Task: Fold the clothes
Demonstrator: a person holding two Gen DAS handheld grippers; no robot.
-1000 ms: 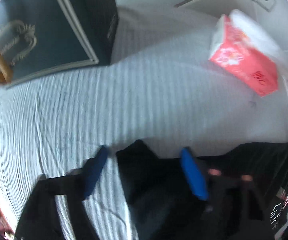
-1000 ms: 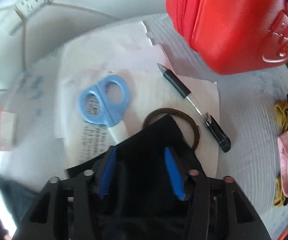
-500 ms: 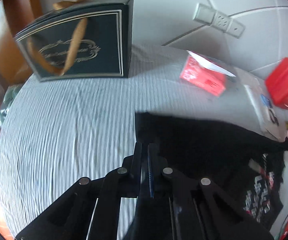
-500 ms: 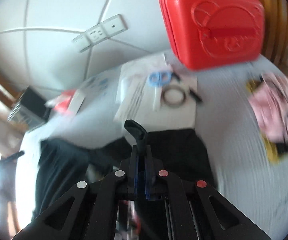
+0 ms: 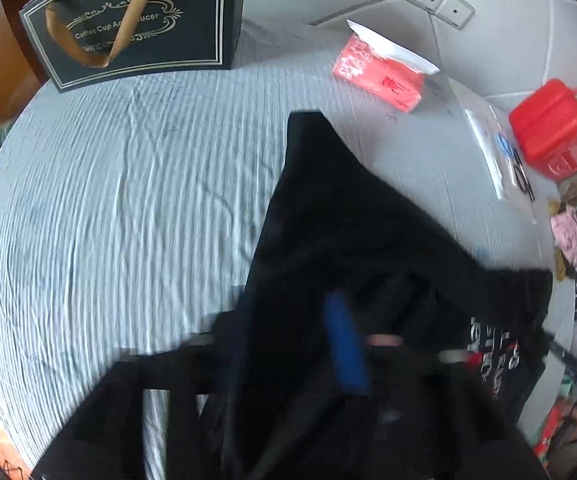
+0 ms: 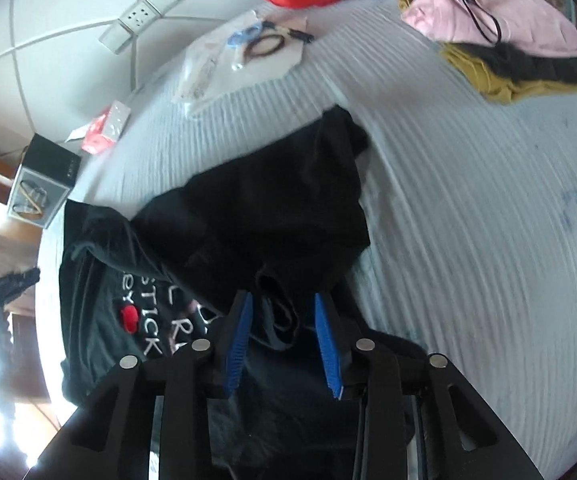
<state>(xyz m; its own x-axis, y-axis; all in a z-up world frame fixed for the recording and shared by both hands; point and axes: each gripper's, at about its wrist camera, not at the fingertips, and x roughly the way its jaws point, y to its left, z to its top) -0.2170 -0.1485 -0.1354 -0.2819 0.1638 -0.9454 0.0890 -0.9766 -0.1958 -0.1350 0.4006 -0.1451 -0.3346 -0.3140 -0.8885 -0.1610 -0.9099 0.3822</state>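
Observation:
A black T-shirt (image 5: 352,232) with white and red lettering lies crumpled on the light striped sheet (image 5: 128,200); it also shows in the right wrist view (image 6: 272,216). My left gripper (image 5: 288,320) is open over the shirt; cloth drapes over its left finger and only the right blue pad (image 5: 344,344) shows. My right gripper (image 6: 282,312) is open, its blue pads apart, just above a dark fold of the shirt and holding nothing. The printed front (image 6: 148,320) lies to its left.
A dark gift bag (image 5: 128,24) stands at the back left, a red tissue pack (image 5: 380,72) beside it. Papers with scissors and a hair band (image 6: 248,52), a red case (image 5: 548,124), and pink and yellow clothes (image 6: 500,40) lie toward the right.
Half a second ago both grippers were shut on black cloth and lifted. Now both have opened and the shirt lies dropped and folded over on the sheet.

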